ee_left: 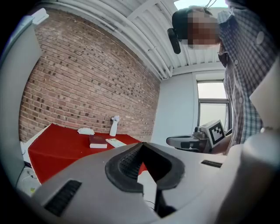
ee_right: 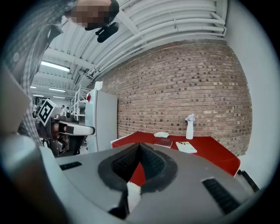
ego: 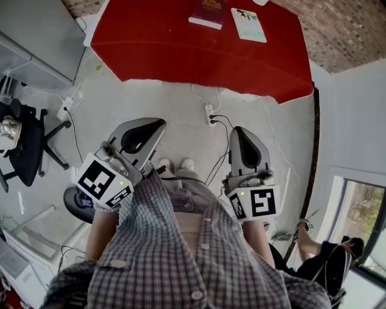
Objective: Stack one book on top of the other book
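- Nearest to us is the checked shirt. The left gripper and right gripper are held just in front of it at waist level, pointing out over the floor.
- In its own view, the left gripper has its fingers pressed together with nothing between them. The right gripper is the same, closed and empty. We take this for a carrying pose, tucked in while the person stands back.
- Both of the task's things lie on the far bench, which is draped in red. The dark red book is on the left and the pale book just beside it on the right. Each lies flat and neither is on the other, so stacking has not begun.
- The books appear to lie slightly apart, though they are too small here to be sure.
- A white bottle stands on the bench behind the books, clear of them.
- A power strip and its cables lie on the floor between the person and the bench, so we would step carefully there.
- The bench is well apart from both grippers. We judge the next move is to walk up and open one pair of fingers.
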The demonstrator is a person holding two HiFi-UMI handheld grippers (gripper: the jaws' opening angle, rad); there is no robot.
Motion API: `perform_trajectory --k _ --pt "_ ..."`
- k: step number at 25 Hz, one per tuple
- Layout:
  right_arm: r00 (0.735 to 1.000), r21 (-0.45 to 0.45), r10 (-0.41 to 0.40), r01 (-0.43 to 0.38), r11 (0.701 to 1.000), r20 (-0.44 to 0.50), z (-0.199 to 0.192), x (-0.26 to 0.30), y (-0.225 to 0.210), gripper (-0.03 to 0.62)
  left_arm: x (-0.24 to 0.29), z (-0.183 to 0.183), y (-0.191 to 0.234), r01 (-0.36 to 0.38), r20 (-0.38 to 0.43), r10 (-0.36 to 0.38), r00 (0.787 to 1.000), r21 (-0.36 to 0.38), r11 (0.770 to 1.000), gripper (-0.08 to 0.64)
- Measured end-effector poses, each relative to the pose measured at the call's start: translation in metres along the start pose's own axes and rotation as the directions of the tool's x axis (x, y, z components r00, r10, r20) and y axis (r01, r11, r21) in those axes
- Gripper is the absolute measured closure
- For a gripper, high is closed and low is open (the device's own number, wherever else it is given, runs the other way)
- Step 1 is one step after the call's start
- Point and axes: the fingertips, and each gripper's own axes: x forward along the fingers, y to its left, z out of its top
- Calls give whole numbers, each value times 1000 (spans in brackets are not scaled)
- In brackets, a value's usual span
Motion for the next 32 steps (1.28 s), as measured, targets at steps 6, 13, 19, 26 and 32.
perform_trajectory --k 6,13,19,26,32 --pt "999 55 -29 28 998 19 1 1 3 586 -9 -1 8 -6 -3 6 1000 9 1000 554" --pt "997 38 -63 62 997 38 3 4 13 586 -25 1 18 -3 -4 3 1000 35 999 554" --pt "993 38 -109 107 993 44 0 -1 19 585 -40 2 24 3 -2 -3 1000 49 999 552" --pt "992 32 -123 122 992 26 -5 -4 22 586 -45 1 28 4 9 -4 1000 41 999 552" --pt "994 29 -110 109 994 23 -3 11 14 584 -34 -1 36 -4 -11 4 1000 54 999 554"
